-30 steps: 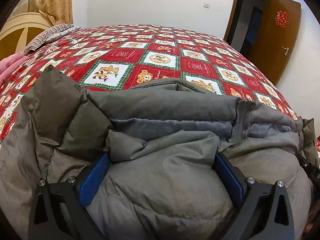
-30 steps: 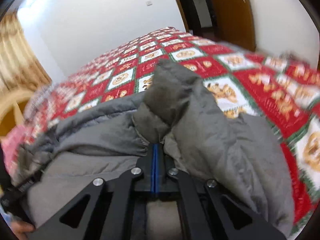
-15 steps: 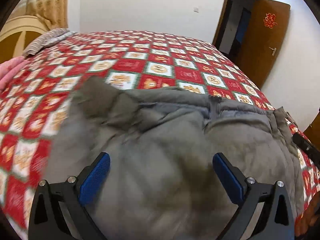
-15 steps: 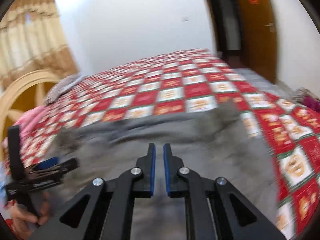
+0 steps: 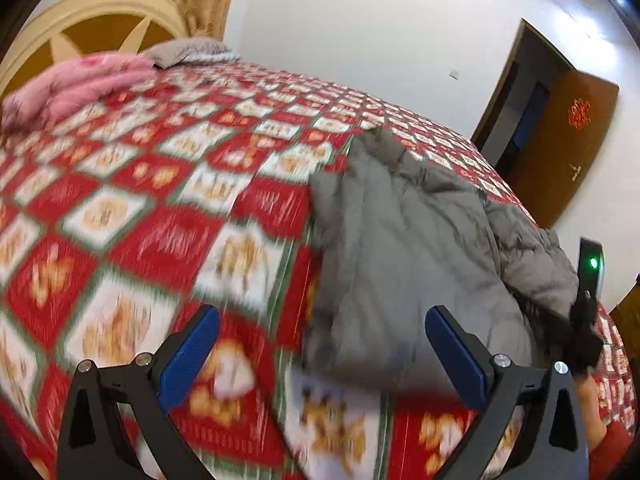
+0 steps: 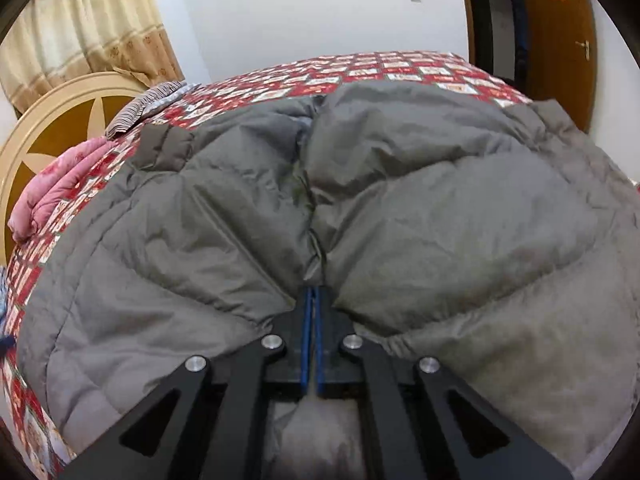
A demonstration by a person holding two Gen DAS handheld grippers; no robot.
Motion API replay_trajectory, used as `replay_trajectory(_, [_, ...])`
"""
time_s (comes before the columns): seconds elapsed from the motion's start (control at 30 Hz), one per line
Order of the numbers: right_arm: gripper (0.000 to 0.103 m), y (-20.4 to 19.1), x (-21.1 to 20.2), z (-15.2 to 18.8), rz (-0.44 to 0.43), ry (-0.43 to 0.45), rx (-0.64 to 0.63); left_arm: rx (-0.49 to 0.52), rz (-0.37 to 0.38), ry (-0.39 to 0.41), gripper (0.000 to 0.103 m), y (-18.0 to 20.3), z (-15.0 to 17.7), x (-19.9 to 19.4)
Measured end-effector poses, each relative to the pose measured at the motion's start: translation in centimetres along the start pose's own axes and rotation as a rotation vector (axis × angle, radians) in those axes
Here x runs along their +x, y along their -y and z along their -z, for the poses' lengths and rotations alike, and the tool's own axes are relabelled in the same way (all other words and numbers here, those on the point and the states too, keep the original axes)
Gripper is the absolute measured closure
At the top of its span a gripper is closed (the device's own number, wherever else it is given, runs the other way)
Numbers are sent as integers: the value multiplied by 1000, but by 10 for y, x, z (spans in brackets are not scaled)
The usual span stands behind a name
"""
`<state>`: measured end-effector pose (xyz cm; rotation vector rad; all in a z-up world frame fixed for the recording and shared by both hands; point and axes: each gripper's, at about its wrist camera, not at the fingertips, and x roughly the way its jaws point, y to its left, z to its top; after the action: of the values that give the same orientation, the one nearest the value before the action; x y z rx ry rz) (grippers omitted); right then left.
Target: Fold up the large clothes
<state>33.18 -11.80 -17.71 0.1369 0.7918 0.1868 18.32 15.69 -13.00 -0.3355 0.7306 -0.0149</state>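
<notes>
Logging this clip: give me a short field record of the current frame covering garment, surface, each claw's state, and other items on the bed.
garment: grey padded jacket, spread on the bed
surface: bed with red checked bear-print cover
left claw: open, over the cover, nothing between its pads
right claw: shut, pinching jacket fabric at the centre seam
other items: pink blanket and striped pillow near the headboard
image quality: left view motion-blurred

Bedspread (image 5: 168, 240): red, green and white checks with bear prints, covering the bed. Pink quilt (image 5: 76, 84) bunched at the head end, a striped pillow (image 6: 148, 106) just beside it. Cream arched headboard (image 6: 52, 120) with brown panels behind both. Beige curtain (image 6: 84, 24) above the headboard. Plain white wall (image 5: 360, 28). Brown door (image 5: 568, 148) standing open, red ornament (image 5: 579, 113) on it.
</notes>
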Motion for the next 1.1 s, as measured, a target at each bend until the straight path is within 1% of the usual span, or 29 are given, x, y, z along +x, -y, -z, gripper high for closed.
replay_trajectory(0.03, [102,0,-1,0,2,0,-2,-37,29,-12,1,-3,7,-2])
replay_trajectory(0.1, [102,-2,-2,0,16,8,-14,-160,135,-25,1,-7,20,-1])
replay_trajectory(0.17, [102,-5,-4,1,25,10,-21,-242,226,-22,1,-2,22,9])
replay_trajectory(0.2, [102,-6,-4,0,28,10,-23,-261,253,-31,1,2,19,18])
replay_trajectory(0.3, [102,-5,-5,2,18,3,-17,-298,297,-88,1,19,8,53])
replay_trajectory(0.33, [102,-5,-4,2,16,1,-16,-306,298,-97,1,23,6,63])
replay_trajectory(0.37, [102,-5,-3,2,16,-1,-17,-312,272,-83,1,27,2,74])
replay_trajectory(0.4, [102,-6,-3,1,20,-1,-20,-305,246,-53,1,31,-1,79])
replay_trajectory(0.43, [102,-7,-3,3,25,-1,-24,-293,239,-20,1,37,-5,81])
replay_trajectory(0.47, [102,-8,-2,3,29,0,-27,-287,252,-3,1,41,-10,83])
replay_trajectory(0.5, [102,-8,-2,3,33,2,-29,-297,283,7,1,43,-15,87])
replay_trajectory(0.6, [102,-9,1,4,37,4,-32,-366,339,8,1,47,-24,101])
replay_trajectory(0.67, [102,-9,1,4,34,1,-31,-380,313,-5,1,50,-25,110])
replay_trajectory(0.7, [102,-8,2,4,26,-3,-26,-373,295,-4,5,52,-25,113])
replay_trajectory(0.73, [102,-6,2,4,18,-6,-18,-364,289,0,18,54,-26,113])
replay_trajectory(0.77, [102,-5,2,3,11,-11,-11,-340,305,3,31,57,-28,114])
replay_trajectory(0.8, [102,-3,3,2,1,-19,6,-319,325,-9,53,60,-30,116])
replay_trajectory(0.83, [102,-2,3,3,-6,-27,26,-294,340,-24,64,63,-32,117])
replay_trajectory(0.87, [102,-1,3,2,-13,-35,46,-276,354,-27,70,61,-33,113])
replay_trajectory(0.9, [102,0,3,2,-21,-41,68,-260,374,-28,80,61,-35,109])
replay_trajectory(0.93, [102,1,2,4,-40,-49,113,-245,394,-27,85,61,-39,104])
replay_trajectory(1.0, [102,2,1,8,-100,-67,200,-182,422,5,87,66,-49,84])
replay_trajectory(1.07, [102,-1,1,15,-179,-92,268,-99,428,57,87,76,-58,62])
replay_trajectory(1.1, [102,-6,1,20,-231,-107,299,-38,428,85,87,84,-64,47])
